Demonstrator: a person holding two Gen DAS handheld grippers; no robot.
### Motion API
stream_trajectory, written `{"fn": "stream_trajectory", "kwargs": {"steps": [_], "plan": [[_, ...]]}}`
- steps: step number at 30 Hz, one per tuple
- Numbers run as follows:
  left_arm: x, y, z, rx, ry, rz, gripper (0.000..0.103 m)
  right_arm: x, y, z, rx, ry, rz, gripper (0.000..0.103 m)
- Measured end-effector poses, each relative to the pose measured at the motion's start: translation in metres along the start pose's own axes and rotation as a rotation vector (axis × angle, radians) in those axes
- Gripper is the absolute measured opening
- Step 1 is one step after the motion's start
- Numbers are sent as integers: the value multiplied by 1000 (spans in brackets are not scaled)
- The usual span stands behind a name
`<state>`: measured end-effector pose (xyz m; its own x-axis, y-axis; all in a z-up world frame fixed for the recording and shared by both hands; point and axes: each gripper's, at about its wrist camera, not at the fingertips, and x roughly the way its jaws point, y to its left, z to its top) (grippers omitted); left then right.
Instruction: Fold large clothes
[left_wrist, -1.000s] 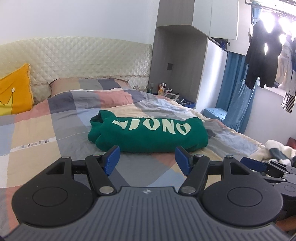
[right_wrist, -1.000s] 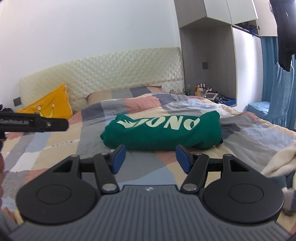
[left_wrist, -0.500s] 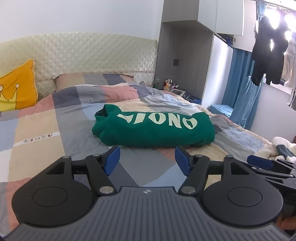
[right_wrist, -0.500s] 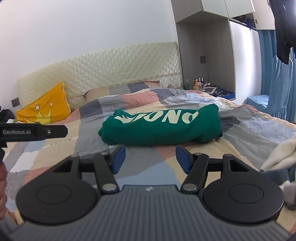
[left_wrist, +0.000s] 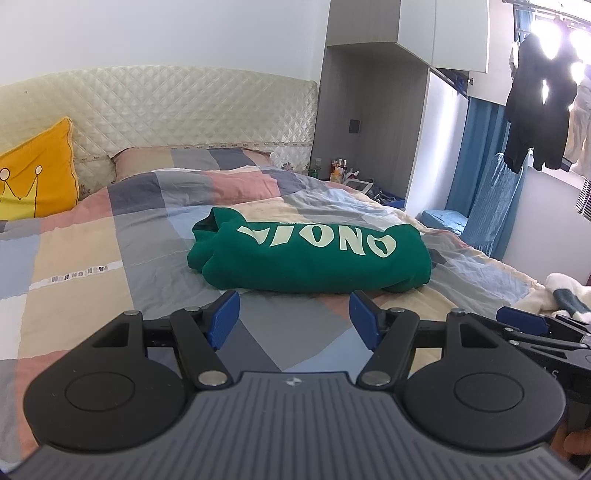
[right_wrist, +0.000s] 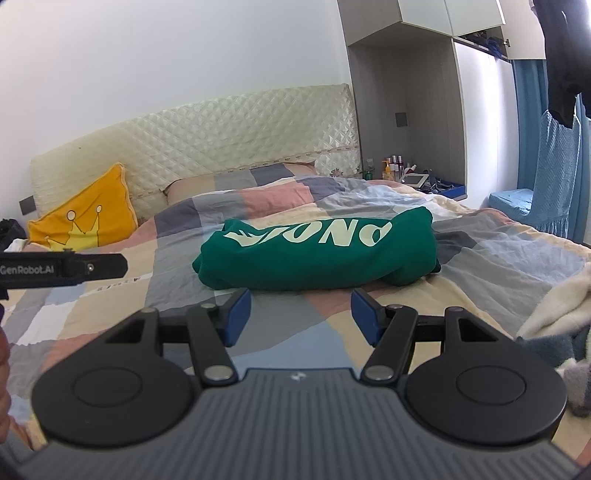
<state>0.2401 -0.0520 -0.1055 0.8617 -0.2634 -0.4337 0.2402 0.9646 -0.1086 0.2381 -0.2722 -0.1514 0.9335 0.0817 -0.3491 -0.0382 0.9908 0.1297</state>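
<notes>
On the bed, a folded green sweatshirt (left_wrist: 310, 254) lies flat on the patchwork quilt (left_wrist: 81, 251).
Both the left gripper (left_wrist: 293, 317) and the right gripper (right_wrist: 301, 314) hang apart from it, jaws wide and empty, same as a second ago. From the left view, the sweatshirt now looks a bit nearer.

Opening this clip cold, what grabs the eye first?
A green sweatshirt with pale lettering lies folded into a bundle mid-bed on the checked quilt. A yellow crown cushion leans against the headboard at left. Both grippers hover open short of it, holding nothing.
</notes>
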Motion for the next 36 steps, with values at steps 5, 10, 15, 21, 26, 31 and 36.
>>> {"fn": "stream_trajectory", "kwargs": {"steps": [5,10,15,21,26,31,36], "plan": [[0,0,0,1,-1,3,71,1,1,-1,7,-1,-6,64],[-1,0,-1,-4,-1,7,71,2,3,-2,8,-3,-11,64],[-1,0,-2,-3,-2,11,71,4,2,-4,17,-3,-16,64],[-5,-1,-5,9,-9,18,71,4,1,-7,26,-8,-21,64],[-7,0,-9,17,-11,31,71,9,-1,-8,26,-4,-33,64],[-8,5,-12,1,-12,35,72,13,2,-9,10,-3,-43,64],[-5,9,-14,-18,3,32,72,16,3,-10,8,11,-46,64]]}}
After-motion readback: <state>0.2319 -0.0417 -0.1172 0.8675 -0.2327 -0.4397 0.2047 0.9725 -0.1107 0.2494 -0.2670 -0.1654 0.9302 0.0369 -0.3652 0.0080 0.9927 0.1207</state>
